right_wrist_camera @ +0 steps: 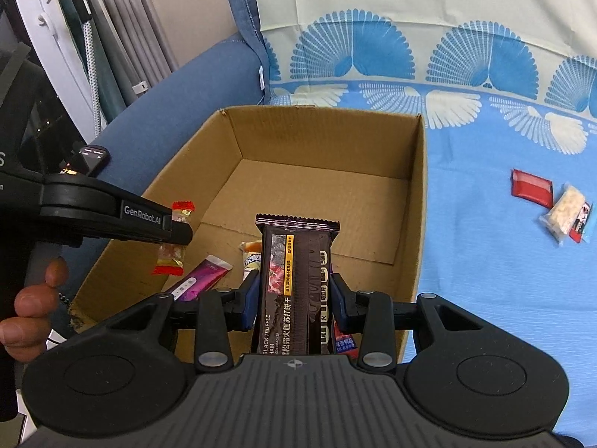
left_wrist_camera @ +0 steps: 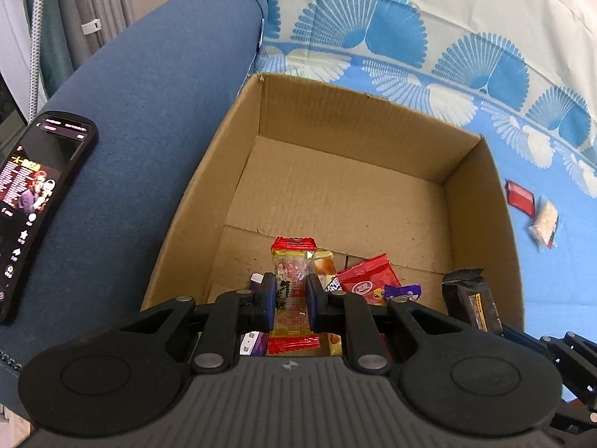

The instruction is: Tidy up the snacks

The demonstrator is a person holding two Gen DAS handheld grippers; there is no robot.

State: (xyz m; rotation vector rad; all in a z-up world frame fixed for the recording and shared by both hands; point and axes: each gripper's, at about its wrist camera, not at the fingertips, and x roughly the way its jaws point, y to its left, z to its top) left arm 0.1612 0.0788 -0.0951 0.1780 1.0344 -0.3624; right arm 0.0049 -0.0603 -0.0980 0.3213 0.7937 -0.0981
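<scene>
cracker pack [right_wrist_camera: 294,283] foot hidden, box [right_wrist_camera: 418,201] snacks half-covered

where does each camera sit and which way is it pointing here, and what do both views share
Left wrist: sits on the left gripper, looks forward and down into the cardboard box; its own fingers clamp a red-ended candy; the right gripper's dark cracker pack shows at right.
Right wrist: sits on the right gripper, facing down into the same box; its fingers hold the cracker pack; the left gripper and a hand show at left.
Shared: the box, the snacks in it, the blue patterned cloth, two loose snacks on it, the phone.
</scene>
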